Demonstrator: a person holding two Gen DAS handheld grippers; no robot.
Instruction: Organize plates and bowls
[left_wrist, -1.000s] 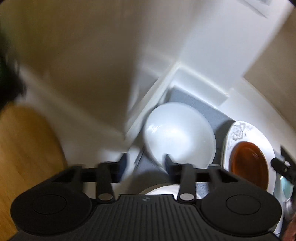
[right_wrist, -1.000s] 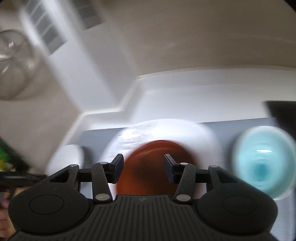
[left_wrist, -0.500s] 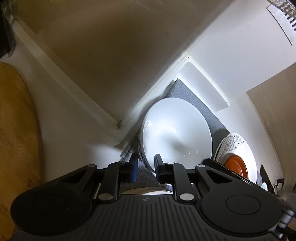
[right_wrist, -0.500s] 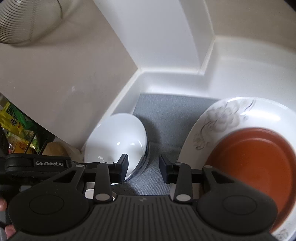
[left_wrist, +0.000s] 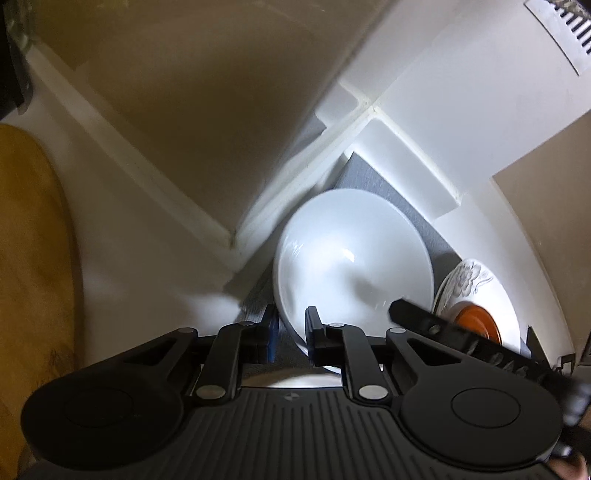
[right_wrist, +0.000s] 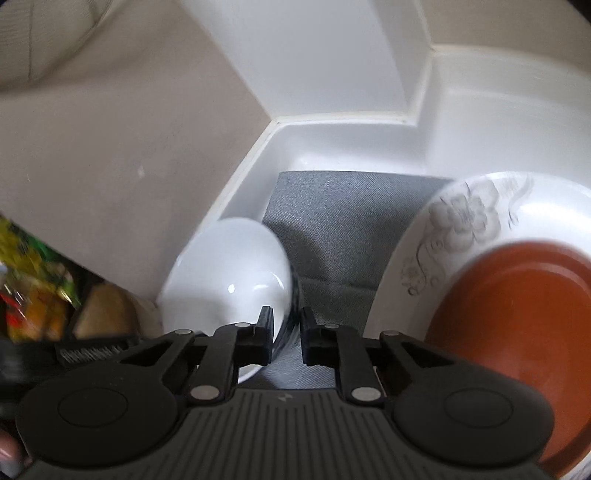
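A white bowl (left_wrist: 351, 258) sits on a grey mat (left_wrist: 369, 177) in a white corner. My left gripper (left_wrist: 290, 332) is shut on the bowl's near left rim. My right gripper (right_wrist: 286, 332) is shut on the same bowl (right_wrist: 229, 280) at its right rim, and its arm shows in the left wrist view (left_wrist: 461, 339). To the right lies a white flowered plate (right_wrist: 461, 229) with a brown plate (right_wrist: 517, 317) on top; both also show in the left wrist view (left_wrist: 469, 284).
White walls (right_wrist: 332, 74) and a beige panel (right_wrist: 110, 166) close in the corner. A wooden board (left_wrist: 33, 258) lies to the left. Colourful packets (right_wrist: 33, 288) sit at the far left of the right wrist view.
Both grippers have closed onto the white bowl's rim, left on the left side and right on the right side. The right gripper has moved left from over the brown plate.
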